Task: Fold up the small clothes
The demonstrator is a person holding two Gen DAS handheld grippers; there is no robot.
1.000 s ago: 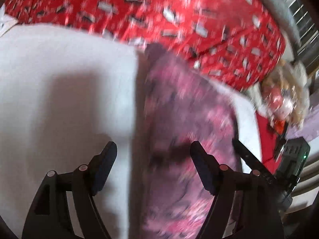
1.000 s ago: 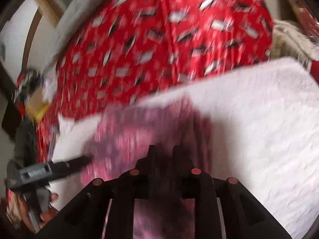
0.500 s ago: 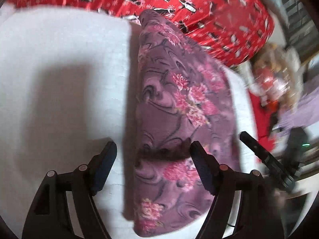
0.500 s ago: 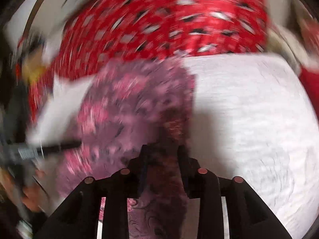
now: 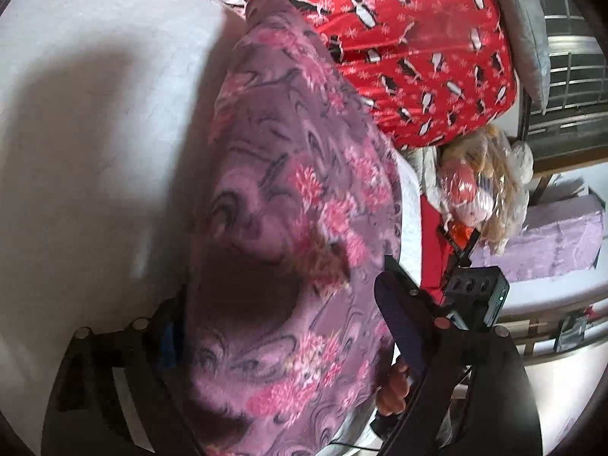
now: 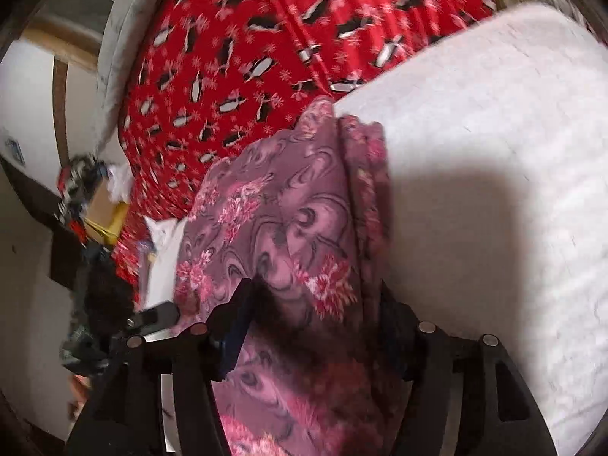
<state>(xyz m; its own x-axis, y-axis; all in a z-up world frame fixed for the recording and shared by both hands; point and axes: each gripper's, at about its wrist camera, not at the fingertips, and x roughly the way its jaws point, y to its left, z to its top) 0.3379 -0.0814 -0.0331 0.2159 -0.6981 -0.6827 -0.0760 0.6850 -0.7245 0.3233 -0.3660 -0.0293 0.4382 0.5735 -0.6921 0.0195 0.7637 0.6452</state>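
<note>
Your left gripper [image 5: 288, 326] has its jaws spread wide and opening, with the purple floral cloth [image 5: 296, 197] lying between them; the pads don't look pressed on it, and the left pad is half hidden behind the fabric. The left wrist view also catches your right hand [image 5: 393, 389] and the other tool's black body with a small green light, just beside the cloth's right edge. In the right wrist view, your right gripper [image 6: 315, 326] has its jaws about half apart and opening, cloth [image 6: 288, 205] between them, not clamped as far as I can see.

The cloth is folded into a long strip on the white pad [image 6: 494, 174], near its edge. Only the right view shows the stacked fold edges along the strip's right side.

Further back there's the red penguin-print blanket [image 5: 410, 38]. The left view alone shows a plastic-wrapped bundle [image 5: 478, 190] and a window grille [image 5: 570, 57]; the right view alone shows a yellow box [image 6: 106, 212]. No readable writing anywhere.
</note>
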